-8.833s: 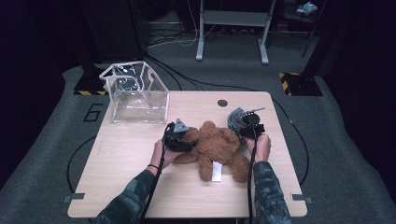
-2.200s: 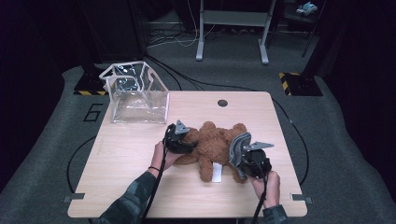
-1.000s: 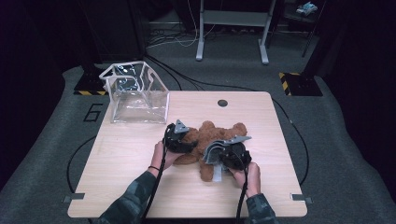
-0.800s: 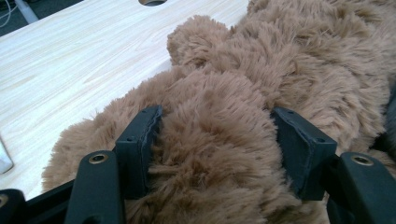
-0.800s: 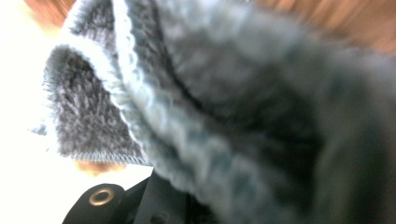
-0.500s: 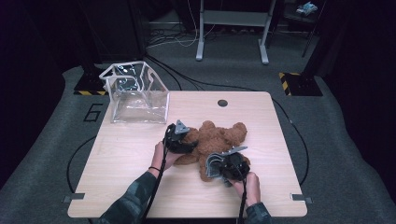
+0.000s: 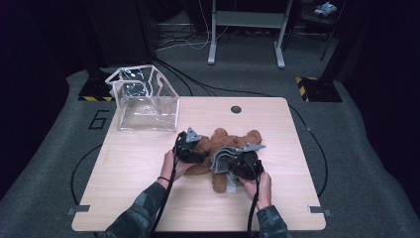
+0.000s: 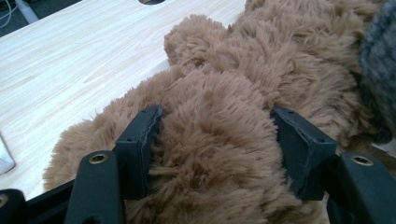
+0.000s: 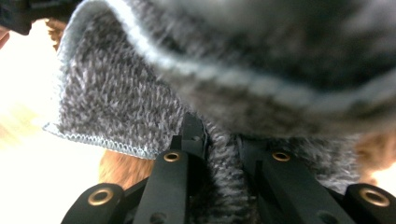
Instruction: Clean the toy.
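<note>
Jaws of the left gripper [image 8: 215,154] are clamping the teddy bear [image 7: 223,148]; the right gripper [image 9: 219,154], at its four o'clock, is pinching grey knit cloth [image 9: 116,102].

The person is wearing dark green patterned sleeves and a thin band on the left wrist. Each gripper, left gripper [image 7: 187,147] and right gripper [image 7: 241,161], is showing a black body, a grey three-cornered plate above the jaws and a black cable trailing behind them. Brass-ringed screw holes are sitting just below the black ribbed pads [image 8: 140,140].
</note>
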Motion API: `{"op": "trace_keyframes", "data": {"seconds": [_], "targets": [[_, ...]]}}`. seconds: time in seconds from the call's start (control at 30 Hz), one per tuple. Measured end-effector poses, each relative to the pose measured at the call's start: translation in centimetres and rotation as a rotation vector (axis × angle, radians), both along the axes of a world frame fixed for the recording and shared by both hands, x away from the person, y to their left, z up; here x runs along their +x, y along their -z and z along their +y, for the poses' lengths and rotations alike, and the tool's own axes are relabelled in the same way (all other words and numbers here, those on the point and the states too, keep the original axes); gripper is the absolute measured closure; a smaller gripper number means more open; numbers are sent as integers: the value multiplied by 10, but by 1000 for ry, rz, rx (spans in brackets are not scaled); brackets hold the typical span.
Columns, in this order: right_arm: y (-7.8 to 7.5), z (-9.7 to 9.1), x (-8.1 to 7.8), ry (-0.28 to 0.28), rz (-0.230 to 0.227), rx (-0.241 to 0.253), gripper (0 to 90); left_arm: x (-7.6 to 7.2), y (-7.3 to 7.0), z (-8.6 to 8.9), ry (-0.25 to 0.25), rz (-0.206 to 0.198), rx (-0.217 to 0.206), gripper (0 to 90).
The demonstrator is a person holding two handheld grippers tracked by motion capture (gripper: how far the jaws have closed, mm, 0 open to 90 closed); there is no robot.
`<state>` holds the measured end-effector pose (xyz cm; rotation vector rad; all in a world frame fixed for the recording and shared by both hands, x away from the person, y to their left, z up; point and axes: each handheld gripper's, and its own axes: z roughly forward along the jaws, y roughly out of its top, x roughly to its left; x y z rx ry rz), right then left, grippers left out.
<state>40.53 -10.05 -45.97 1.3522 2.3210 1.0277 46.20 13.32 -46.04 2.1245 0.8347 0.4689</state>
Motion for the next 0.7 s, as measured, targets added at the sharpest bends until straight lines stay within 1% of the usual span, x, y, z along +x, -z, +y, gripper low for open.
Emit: {"op": "trace_keyframes", "data": {"seconds": [0.03, 0.1, 0.13, 0.17, 0.2, 0.23, 0.27, 0.3, 0.33, 0.37, 0.43, 0.47, 0.5, 0.53, 0.57, 0.6, 0.63, 0.67, 0.7], "targets": [[2, -1, -1, -8, 6, -1, 782, 0, 0, 0, -1, 0, 0, 368], [10, 2, -5, -3, 38, -3, 782, 0, 0, -1, -4, 1, 0, 368], [17, 4, -6, -10, 57, -34, 782, 0, 0, 0, -4, 1, -2, 368], [22, 5, -7, -12, 69, -51, 782, 0, 0, 0, -7, 2, -10, 368], [29, 5, -8, -22, 67, -62, 782, 0, 1, 0, -9, 2, -14, 368], [34, 6, -9, -21, 80, -79, 782, 0, 1, 0, -6, 2, -19, 368], [39, 6, -10, -24, 92, -84, 782, 0, 1, 1, -6, 3, -17, 368], [40, 5, -11, -22, 91, -72, 781, 1, 0, 1, -6, 0, -13, 368], [39, 3, -12, -17, 106, -70, 780, 1, 0, 1, -5, 1, -13, 368], [37, 2, -12, -30, 112, -81, 779, 1, 0, 1, -5, 1, -15, 368], [30, 1, -13, -33, 111, -88, 773, 1, 0, 1, -4, 5, -15, 368], [24, 1, -15, -28, 103, -80, 771, 1, 0, 1, -15, 3, -21, 368], [16, 1, -16, -26, 86, -64, 771, 2, 1, 2, -14, 5, -30, 368], [9, 1, -16, -30, 68, -47, 771, 2, 1, 2, -14, 12, -29, 368], [5, 3, -16, -26, 50, -28, 770, 2, 1, 2, -16, 3, -32, 368], [-3, 5, -16, -27, 31, -6, 770, 1, 1, 1, -16, 1, -26, 368], [-7, 6, -14, -33, 14, 2, 770, 1, 0, 2, -11, 9, -19, 368], [-12, 8, -11, -41, -5, 26, 770, 1, 0, 2, -10, 9, -18, 368], [-14, 11, -9, -39, -4, 34, 771, 1, 0, 2, -14, 4, -25, 368]]}}
